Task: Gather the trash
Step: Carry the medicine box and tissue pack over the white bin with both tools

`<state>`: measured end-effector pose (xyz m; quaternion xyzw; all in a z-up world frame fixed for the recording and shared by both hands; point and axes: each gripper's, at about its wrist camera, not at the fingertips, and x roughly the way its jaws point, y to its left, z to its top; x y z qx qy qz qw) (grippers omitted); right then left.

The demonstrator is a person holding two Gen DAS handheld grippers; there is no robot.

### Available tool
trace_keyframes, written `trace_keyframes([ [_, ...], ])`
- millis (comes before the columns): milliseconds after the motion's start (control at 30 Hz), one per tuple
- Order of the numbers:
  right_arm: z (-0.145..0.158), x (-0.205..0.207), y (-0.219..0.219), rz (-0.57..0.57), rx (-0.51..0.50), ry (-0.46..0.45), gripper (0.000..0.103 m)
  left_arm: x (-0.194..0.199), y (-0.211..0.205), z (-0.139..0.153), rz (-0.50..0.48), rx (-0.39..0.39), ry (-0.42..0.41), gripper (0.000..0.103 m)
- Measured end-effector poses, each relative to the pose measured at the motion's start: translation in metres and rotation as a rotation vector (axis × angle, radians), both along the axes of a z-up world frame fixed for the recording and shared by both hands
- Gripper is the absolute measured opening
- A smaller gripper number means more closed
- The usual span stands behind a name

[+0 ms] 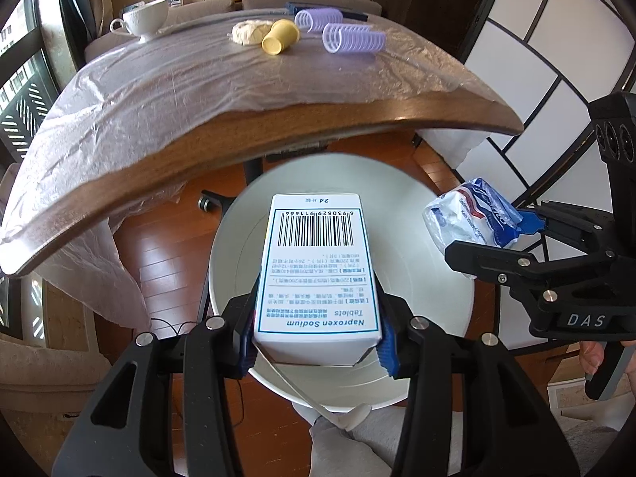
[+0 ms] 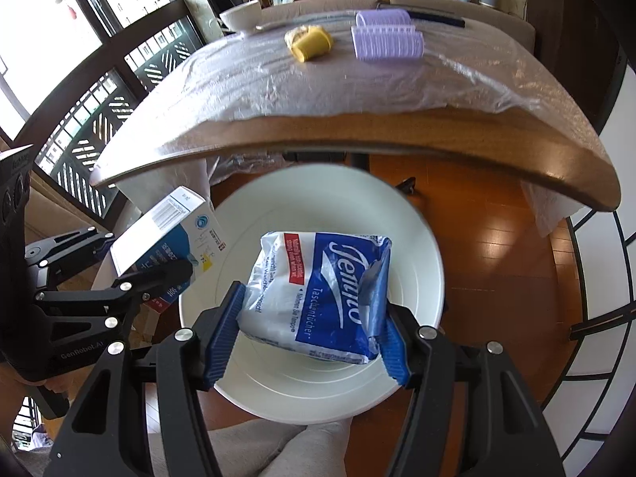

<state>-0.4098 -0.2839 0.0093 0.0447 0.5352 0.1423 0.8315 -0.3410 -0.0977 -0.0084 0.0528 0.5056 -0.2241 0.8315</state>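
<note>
Item 1, left: the left gripper is clamping a white medicine box by its long sides, blue pads pressed flat against the card. The box is hanging over the open mouth of the white bin, which is standing on the wooden floor just in front of the table. Advice: keep the box inside the rim before letting go, since its open bottom flap could catch on the edge.

Item 2, right: the right gripper is pinching a blue-and-white tissue pack, fingers closed on its soft sides so the wrapper is bunching at the right pad. It too is hanging above the bin, near the middle. Advice: a crumpled wrapper may be clinging to a pad, so the fingers should be spreading fully.

Item 3, handling note: both loads are sitting close together over one opening; dropping one at a time should be avoiding a collision.

Item 4, remaining on the table: yellow cup, purple rollers, teacup.
</note>
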Motion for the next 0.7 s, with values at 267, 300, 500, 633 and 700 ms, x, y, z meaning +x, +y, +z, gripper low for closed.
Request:
trace_keyframes([
  [267, -0.021, 0.006, 0.002, 0.002, -0.014, 0.043, 0.06, 0.002, -0.002, -0.014, -0.011, 0.025, 0.03, 0.048],
  [300, -0.023, 0.006, 0.003, 0.003, -0.016, 0.049, 0.06, 0.003, -0.002, -0.016, -0.012, 0.029, 0.033, 0.048],
  [500, -0.035, 0.012, 0.008, 0.013, -0.029, 0.076, 0.06, 0.006, -0.001, -0.024, -0.02, 0.043, 0.049, 0.048],
  [633, -0.039, 0.015, 0.011, 0.023, -0.036, 0.087, 0.06, 0.007, -0.001, -0.032, -0.024, 0.054, 0.061, 0.048],
  [700, -0.042, 0.017, 0.013, 0.029, -0.042, 0.093, 0.06, 0.008, -0.001, -0.036, -0.028, 0.058, 0.069, 0.048],
])
